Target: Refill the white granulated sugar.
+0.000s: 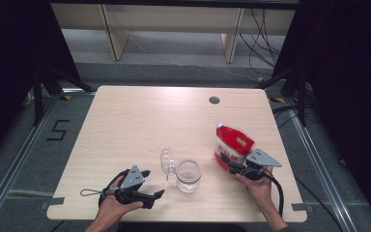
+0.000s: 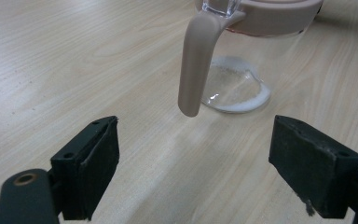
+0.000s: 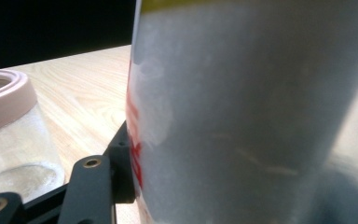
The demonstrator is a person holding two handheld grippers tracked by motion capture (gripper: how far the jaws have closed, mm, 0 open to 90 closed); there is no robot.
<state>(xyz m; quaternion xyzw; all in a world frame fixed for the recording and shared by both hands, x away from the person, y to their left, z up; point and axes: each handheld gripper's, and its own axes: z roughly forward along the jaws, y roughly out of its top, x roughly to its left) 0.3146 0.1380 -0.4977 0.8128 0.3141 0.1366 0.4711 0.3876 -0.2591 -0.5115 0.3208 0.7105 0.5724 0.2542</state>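
A: High view, table (image 1: 125,125). Where did the pouch (image 1: 233,145) sit, and how was it held?

B: It stood near the table's right edge, tilted, its red top leaning up and away from the person. The right gripper (image 1: 235,166) had it low on the body. In the right gripper view the pouch (image 3: 251,116) lay against the one visible pad (image 3: 123,163), which pressed its side, so the jaws were clamped on it.

A: How would it handle?

B: Probably soft and pliable, with a smooth film skin that could slip or buckle. Its loose contents might shift as it tipped. A hold across the lower body, below the red band, looked the steadiest.

A: And the left gripper (image 1: 149,197)?

B: It rested on the table near the front edge, jaws wide apart with nothing between them. In the left gripper view both pads (image 2: 98,163) were clear of the jar (image 2: 242,70).

A: What stood nearby?

B: The glass jar (image 1: 188,175) stood between the two grippers, its hinged lid (image 1: 167,161) swung open to the left. A little white powder lay on its bottom. Being glass, it was likely fragile and easy to knock.

A: Any obstruction?

B: The open lid and its tan latch (image 2: 196,65) stood beside the mouth. A grommet hole (image 1: 214,100) lay far back, well apart.
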